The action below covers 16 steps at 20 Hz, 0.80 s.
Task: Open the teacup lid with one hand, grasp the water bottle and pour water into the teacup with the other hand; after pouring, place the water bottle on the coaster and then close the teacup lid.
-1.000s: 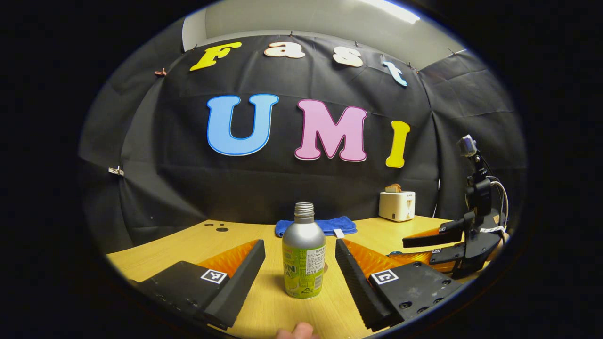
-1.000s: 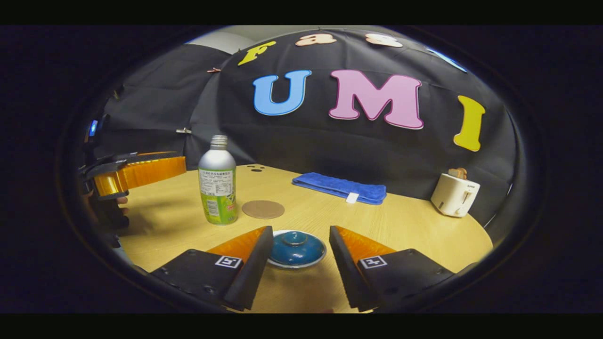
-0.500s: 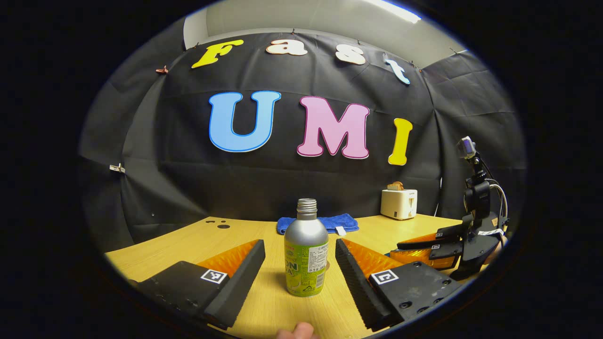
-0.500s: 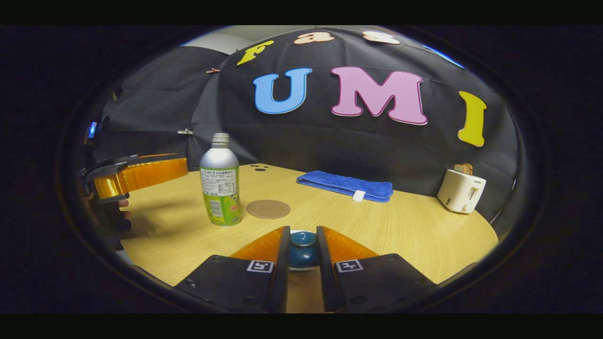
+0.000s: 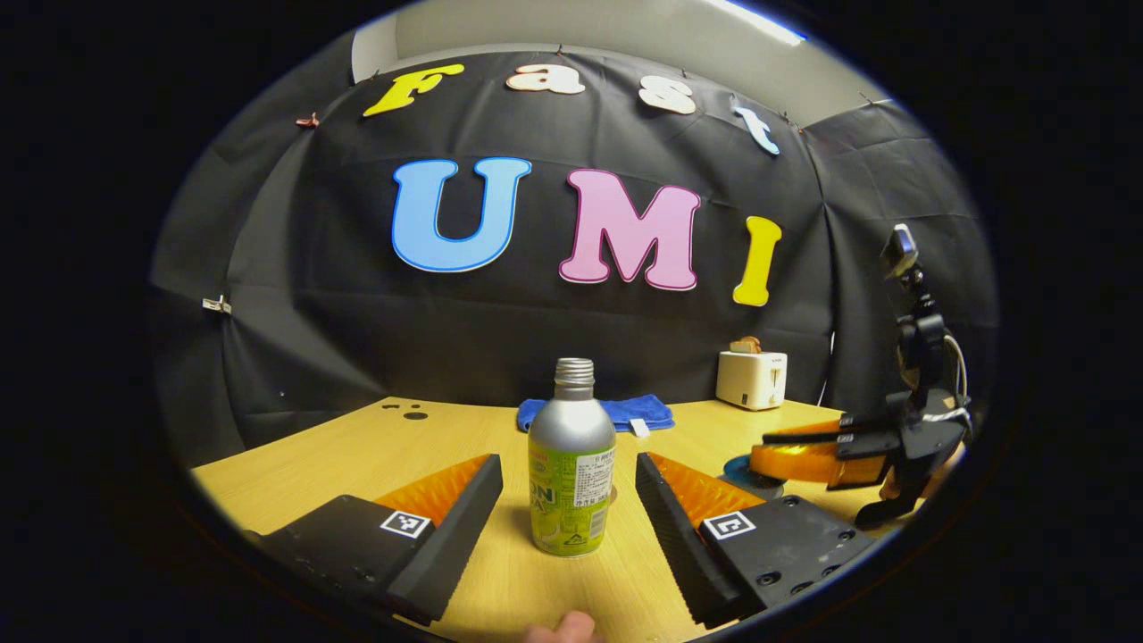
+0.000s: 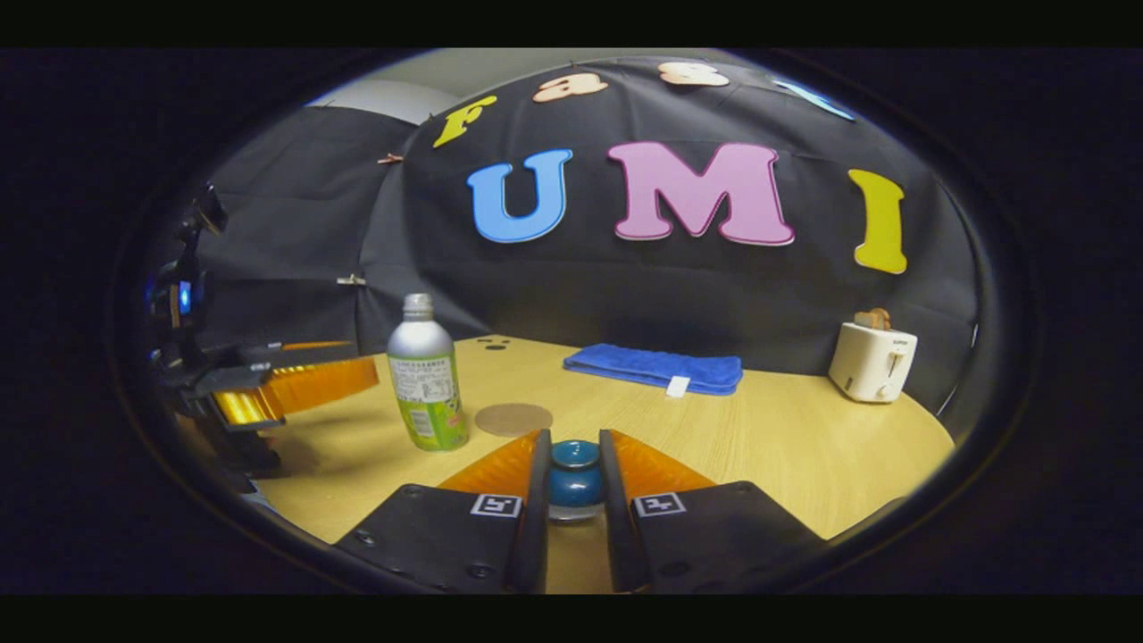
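Closed now on the teacup lid (image 6: 574,480), right tongs (image 6: 574,500), both fingers pressing the knob. Left tongs (image 5: 569,500) open, water bottle (image 5: 571,473) upright between, untouched. Best to lift the lid straight up, toward 12 o'clock. Coaster (image 6: 513,419) at 2 o'clock of bottle. Label writing too small to read.

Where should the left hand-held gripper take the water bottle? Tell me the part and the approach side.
Grip the water bottle on its straight labelled body, below the tapering shoulder. Come in level from the front, as the left hand-held gripper already faces it: the bottle stands upright between the open fingers, whose flat faces suit the round wall.
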Each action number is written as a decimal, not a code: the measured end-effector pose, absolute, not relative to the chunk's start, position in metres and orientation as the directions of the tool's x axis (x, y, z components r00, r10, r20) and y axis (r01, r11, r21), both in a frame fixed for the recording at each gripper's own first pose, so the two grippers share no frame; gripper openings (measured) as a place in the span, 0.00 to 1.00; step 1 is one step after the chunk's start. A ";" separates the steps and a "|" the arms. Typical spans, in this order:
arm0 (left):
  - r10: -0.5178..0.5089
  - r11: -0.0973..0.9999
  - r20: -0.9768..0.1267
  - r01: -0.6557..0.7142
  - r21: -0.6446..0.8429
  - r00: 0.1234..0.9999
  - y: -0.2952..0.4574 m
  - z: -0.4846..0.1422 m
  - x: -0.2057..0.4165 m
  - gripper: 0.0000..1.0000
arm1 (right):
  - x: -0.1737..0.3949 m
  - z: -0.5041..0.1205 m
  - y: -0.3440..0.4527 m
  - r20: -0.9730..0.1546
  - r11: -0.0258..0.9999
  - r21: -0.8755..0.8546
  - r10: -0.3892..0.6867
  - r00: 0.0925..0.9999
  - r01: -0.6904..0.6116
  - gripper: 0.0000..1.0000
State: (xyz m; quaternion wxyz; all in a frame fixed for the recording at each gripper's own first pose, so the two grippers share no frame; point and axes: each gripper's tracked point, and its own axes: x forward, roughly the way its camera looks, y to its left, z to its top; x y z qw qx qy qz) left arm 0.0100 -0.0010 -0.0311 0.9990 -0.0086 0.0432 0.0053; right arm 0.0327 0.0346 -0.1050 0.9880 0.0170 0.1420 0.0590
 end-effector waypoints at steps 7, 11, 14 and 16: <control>0.034 0.999 -0.140 -0.032 0.017 0.990 -0.004 -0.051 0.034 0.95 | 0.009 -0.034 -0.008 -0.138 0.999 -0.006 0.030 0.990 -0.032 0.26; 0.077 0.997 -0.178 -0.072 0.033 0.981 0.008 -0.066 0.053 0.95 | -0.001 -0.017 -0.024 -0.107 1.000 -0.013 -0.001 0.994 0.000 0.31; 0.062 0.998 -0.193 -0.059 0.022 0.979 0.005 -0.074 0.067 0.96 | -0.005 -0.010 -0.034 -0.094 1.000 -0.006 -0.019 0.995 0.018 0.31; 0.061 0.998 -0.180 -0.055 0.040 0.982 0.002 -0.072 0.072 0.95 | -0.007 -0.008 -0.040 -0.092 1.000 -0.003 -0.030 0.995 0.030 0.26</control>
